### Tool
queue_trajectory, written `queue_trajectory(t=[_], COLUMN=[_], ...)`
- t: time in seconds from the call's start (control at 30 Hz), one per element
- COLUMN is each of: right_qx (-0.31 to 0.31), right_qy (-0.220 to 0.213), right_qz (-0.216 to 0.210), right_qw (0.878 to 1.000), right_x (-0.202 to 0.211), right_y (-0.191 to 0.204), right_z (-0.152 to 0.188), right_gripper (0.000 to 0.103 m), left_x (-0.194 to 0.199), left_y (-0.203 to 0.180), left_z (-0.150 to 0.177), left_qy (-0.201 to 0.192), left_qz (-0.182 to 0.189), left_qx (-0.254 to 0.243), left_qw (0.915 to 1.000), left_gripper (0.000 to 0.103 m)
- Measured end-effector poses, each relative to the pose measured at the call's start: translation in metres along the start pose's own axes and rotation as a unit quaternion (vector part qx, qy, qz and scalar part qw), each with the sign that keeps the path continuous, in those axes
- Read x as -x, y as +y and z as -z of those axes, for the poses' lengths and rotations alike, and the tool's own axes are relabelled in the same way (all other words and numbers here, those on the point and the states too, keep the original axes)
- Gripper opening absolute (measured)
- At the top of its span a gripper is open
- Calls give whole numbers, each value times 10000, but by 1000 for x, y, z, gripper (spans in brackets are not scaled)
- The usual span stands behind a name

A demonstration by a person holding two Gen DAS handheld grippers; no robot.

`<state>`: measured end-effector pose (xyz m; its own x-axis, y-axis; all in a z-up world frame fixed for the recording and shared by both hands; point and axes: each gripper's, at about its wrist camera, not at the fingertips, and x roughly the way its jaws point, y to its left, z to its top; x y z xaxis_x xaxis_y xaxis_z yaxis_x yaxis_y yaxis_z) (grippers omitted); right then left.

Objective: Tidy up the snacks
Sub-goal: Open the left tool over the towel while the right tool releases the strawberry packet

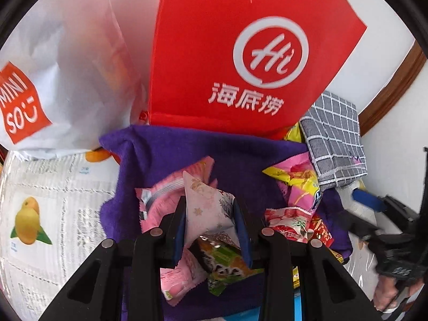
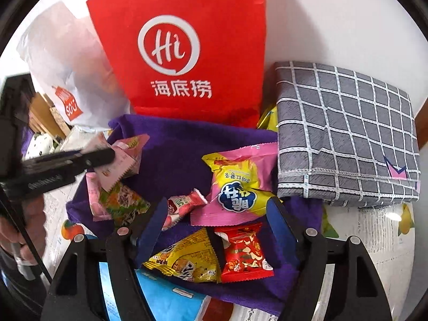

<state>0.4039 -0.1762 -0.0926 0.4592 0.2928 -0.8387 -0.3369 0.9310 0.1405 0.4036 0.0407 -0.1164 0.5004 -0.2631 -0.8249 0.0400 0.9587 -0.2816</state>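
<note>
While its blue-padded jaws press on a pale pink packet (image 1: pixel 207 208) at lower centre of the left wrist view, the left gripper (image 1: pixel 210 223) is clenched on that packet, which stands tilted between the pads. Just below the packet lie a green-and-orange wrapper (image 1: pixel 227 263) and a pink wrapper (image 1: pixel 176 281). All of them are over a purple towel (image 1: pixel 165 149).

At lower centre of the right wrist view, the right gripper (image 2: pixel 214 230) stands released, jaws wide. Between them, untouched, lie a red packet (image 2: pixel 244 254) and a yellow packet (image 2: pixel 187 262) side by side on the towel. A blue-and-white package (image 2: pixel 165 299) shows at the bottom edge, beneath the towel's near border. Just beyond the fingertips lie a small pink-and-red candy (image 2: pixel 184 206) and a larger pink-and-yellow bag (image 2: pixel 235 184).

At mid-left of this view the left gripper appears as a blurred black bar holding the pale packet above more wrappers. A hand (image 2: pixel 18 230) shows at the left edge.

Farther up, a folded grey checked cloth (image 2: pixel 345 133) rests at the right, touching the towel's edge. Behind the towel stands a red bag (image 2: pixel 187 26) with a white circular logo; a white shopping bag (image 2: pixel 61 61) stands at its left. A fruit-printed table cover (image 1: pixel 48 200) shows at lower left of the left wrist view.
</note>
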Motion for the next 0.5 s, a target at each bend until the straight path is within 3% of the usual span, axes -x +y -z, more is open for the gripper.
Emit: queue_trajectory(t=[0.3, 0.5], right_qx=[8, 155], right_qy=[-550, -756], right_qz=[-32, -11], right_qw=[9985, 9970], right_x=[39, 53], right_y=[0, 13], right_z=[-4, -4], right_gripper=[75, 75], left_x=[-9, 5], left_y=[-8, -1], left_z=[8, 11], left_qy=[132, 201], left_qz=[65, 97], left_qx=[-112, -42], left_qw=[9998, 9997], left_gripper=[34, 60])
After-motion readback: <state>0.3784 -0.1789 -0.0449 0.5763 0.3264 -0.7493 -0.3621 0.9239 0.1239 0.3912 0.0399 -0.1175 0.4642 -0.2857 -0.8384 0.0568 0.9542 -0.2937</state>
